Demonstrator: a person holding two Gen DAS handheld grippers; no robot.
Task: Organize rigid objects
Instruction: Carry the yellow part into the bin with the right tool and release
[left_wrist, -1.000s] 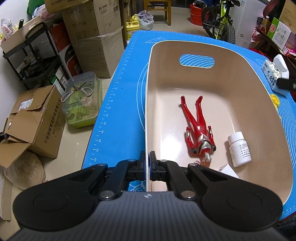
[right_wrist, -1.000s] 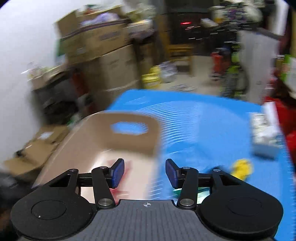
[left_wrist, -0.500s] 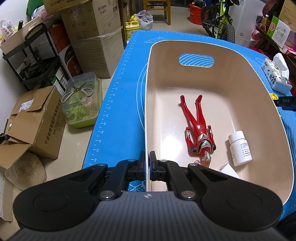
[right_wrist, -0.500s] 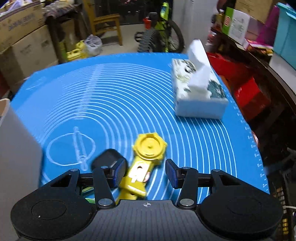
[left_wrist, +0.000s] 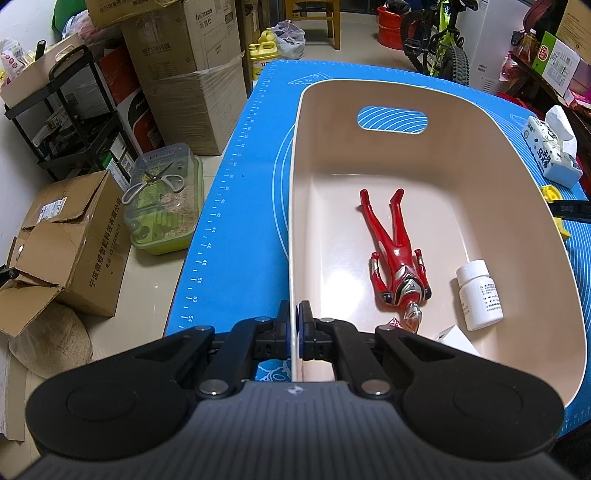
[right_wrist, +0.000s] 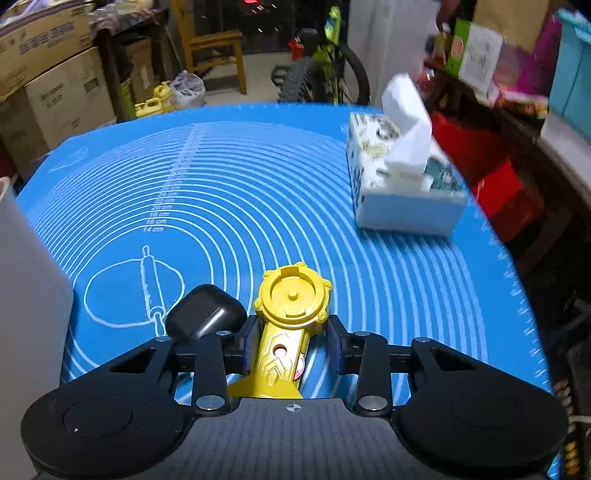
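Note:
My left gripper (left_wrist: 294, 334) is shut on the near left rim of a beige plastic bin (left_wrist: 517, 192) on the blue mat. Inside the bin lie a red toy figure (left_wrist: 397, 254), a white pill bottle (left_wrist: 479, 294) and a white box corner (left_wrist: 456, 339). My right gripper (right_wrist: 291, 345) is open, with its fingers on either side of the handle of a yellow toy launcher (right_wrist: 290, 317) lying on the mat. A black earbud case (right_wrist: 207, 315) lies just left of the launcher, against the left finger.
A tissue box (right_wrist: 402, 184) stands on the mat at the far right; it also shows in the left wrist view (left_wrist: 552, 151). The bin's wall (right_wrist: 26, 273) is at the left of the right wrist view. Cardboard boxes (left_wrist: 70, 240) and a bicycle (left_wrist: 439, 44) stand on the floor around the table.
My right gripper swung from over the bin to the right and came down around the yellow launcher. The left gripper has stayed shut on the bin rim.

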